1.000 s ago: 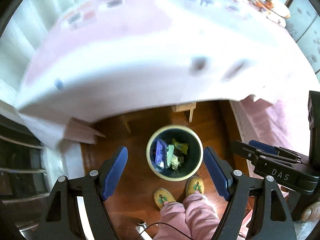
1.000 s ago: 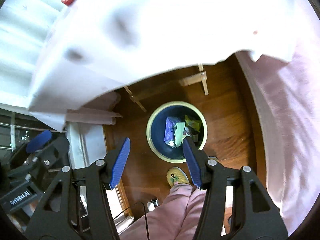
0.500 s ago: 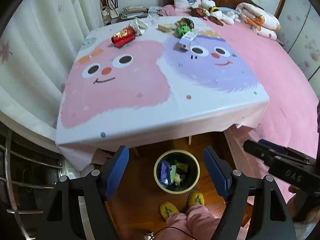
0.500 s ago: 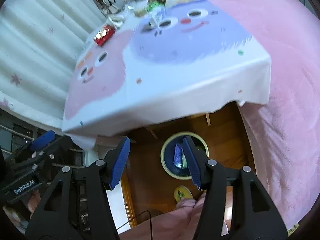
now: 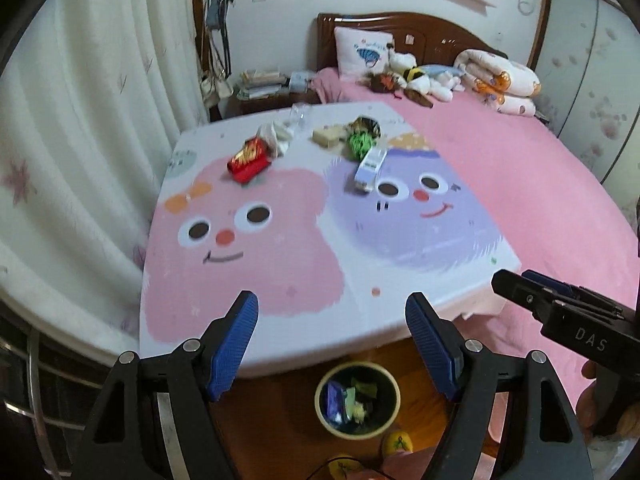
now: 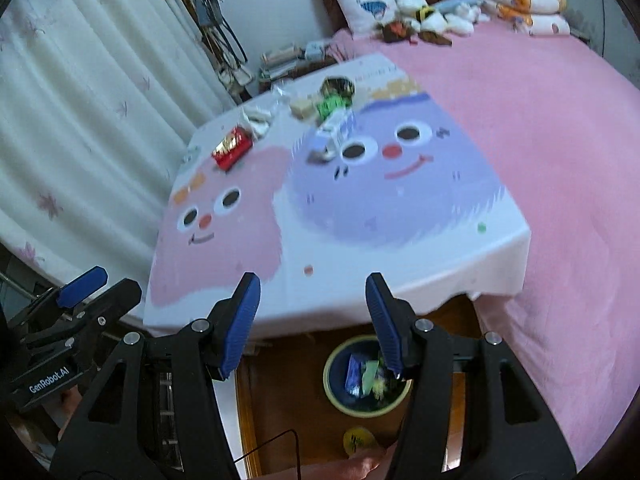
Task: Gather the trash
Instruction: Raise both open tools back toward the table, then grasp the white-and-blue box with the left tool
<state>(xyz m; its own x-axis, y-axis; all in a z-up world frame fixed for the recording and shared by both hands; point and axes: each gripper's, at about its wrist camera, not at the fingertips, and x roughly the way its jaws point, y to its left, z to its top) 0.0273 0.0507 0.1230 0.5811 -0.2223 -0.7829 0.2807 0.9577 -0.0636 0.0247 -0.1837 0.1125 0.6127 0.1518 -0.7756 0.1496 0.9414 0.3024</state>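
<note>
Trash lies at the far end of the cartoon-face tablecloth (image 5: 280, 264) (image 6: 248, 248): a red wrapper (image 5: 248, 159) (image 6: 231, 147), crumpled white paper (image 5: 276, 136) (image 6: 258, 120), a tan block (image 5: 328, 135) (image 6: 301, 107), a green packet (image 5: 361, 142) (image 6: 332, 105) and a white-blue carton (image 5: 370, 168) (image 6: 334, 136). A round bin (image 5: 357, 400) (image 6: 366, 376) with wrappers inside stands on the floor below the table's near edge. My left gripper (image 5: 334, 344) and right gripper (image 6: 314, 320) both hang open and empty above the near table edge, far from the trash.
A pink-covered bed (image 5: 520, 168) (image 6: 540, 120) with pillow, plush toys and a folded quilt fills the right side. White curtains (image 5: 80, 120) run along the left. A nightstand with books (image 5: 264, 84) stands beyond the table. A person's slippered foot (image 5: 396, 444) is by the bin.
Both grippers have tilted up and risen from over the bin, so the tabletop and room now fill the views. Both stayed open and empty.
</note>
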